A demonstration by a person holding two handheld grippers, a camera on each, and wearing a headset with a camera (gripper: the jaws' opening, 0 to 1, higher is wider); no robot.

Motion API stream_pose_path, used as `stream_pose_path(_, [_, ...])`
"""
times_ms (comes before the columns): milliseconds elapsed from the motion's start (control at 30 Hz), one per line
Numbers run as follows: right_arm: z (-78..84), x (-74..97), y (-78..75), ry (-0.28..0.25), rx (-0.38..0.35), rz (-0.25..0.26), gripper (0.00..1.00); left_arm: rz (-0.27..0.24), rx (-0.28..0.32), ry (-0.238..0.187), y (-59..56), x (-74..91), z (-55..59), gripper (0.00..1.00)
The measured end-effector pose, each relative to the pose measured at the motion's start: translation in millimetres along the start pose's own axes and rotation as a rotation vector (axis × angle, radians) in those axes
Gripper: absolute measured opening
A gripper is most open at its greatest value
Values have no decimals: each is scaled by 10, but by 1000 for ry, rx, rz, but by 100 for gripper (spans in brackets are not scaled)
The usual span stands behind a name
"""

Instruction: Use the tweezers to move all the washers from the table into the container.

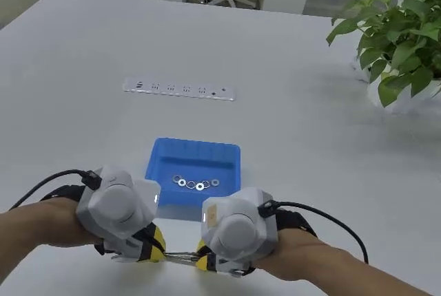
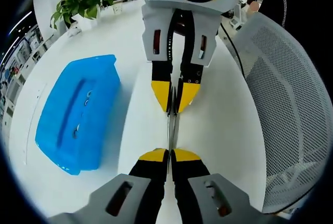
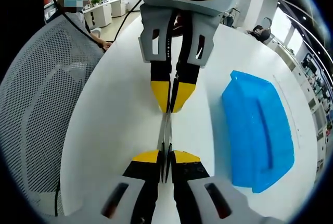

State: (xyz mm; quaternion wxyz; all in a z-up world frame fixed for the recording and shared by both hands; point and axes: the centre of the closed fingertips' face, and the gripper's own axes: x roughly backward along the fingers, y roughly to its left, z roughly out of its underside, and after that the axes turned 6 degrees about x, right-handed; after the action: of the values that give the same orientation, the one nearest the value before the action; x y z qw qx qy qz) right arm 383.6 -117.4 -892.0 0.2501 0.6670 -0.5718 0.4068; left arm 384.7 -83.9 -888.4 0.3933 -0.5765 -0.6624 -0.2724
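Note:
Thin metal tweezers [image 1: 180,258] lie level between my two grippers, near the table's front edge. My left gripper [image 1: 155,244] is shut on one end of them. My right gripper [image 1: 203,258] is shut on the other end, and the two face each other tip to tip. In the left gripper view my own jaws [image 2: 170,153] clamp the tweezers [image 2: 171,130], with the right gripper [image 2: 174,104] opposite. The right gripper view mirrors this: right gripper [image 3: 165,156], tweezers [image 3: 165,133], left gripper [image 3: 170,104]. Several washers [image 1: 196,184] lie inside the blue container [image 1: 165,153], just beyond the grippers.
A white power strip [image 1: 179,90] lies on the table behind the container. A potted plant [image 1: 400,27] stands at the far right. A mesh office chair [image 2: 291,104] is close behind the table's front edge.

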Motion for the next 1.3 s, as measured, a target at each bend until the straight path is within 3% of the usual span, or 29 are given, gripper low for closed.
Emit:
stream_pose_path(600, [-12, -16, 4, 13, -4, -33, 13, 11, 9, 2, 8, 10, 37, 8])
stream_pose_path(933, [-14, -3, -3, 16, 10, -26, 17, 2, 7, 11, 13, 32, 58, 10])
stream_pose_path(1300, [-63, 180, -110, -18, -29, 29, 25, -30, 50, -50, 53, 224, -16, 17])
